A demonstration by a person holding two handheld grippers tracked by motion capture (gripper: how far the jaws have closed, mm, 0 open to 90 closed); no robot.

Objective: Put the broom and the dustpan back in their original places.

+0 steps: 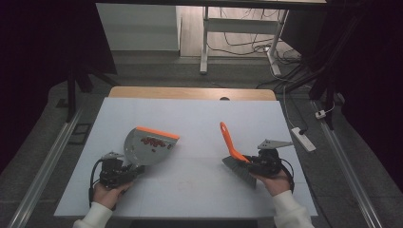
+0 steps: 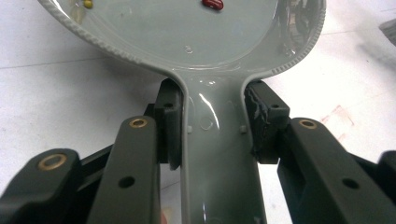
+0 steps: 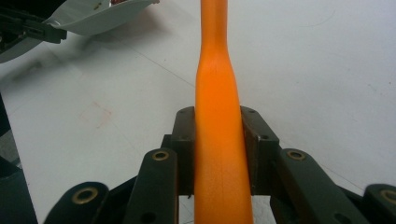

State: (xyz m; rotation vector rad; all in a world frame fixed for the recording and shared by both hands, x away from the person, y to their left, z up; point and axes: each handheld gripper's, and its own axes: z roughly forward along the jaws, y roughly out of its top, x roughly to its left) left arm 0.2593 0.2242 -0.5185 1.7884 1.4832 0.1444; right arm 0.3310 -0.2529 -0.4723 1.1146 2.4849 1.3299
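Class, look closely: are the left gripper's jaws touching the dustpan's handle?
Touching. The left gripper view shows both pads of the left gripper pressed against the dustpan handle's sides.

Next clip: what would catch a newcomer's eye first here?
The orange-handled brush, right of the table's middle, clamped in the right gripper. Then the grey dustpan at left, held by its handle in the left gripper, with red beans heaped near its orange front edge.

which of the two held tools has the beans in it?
The grey dustpan with the orange lip, clamped by its handle in the left gripper. Red beans lie in its tray. The right gripper holds the orange-handled brush, which carries none.
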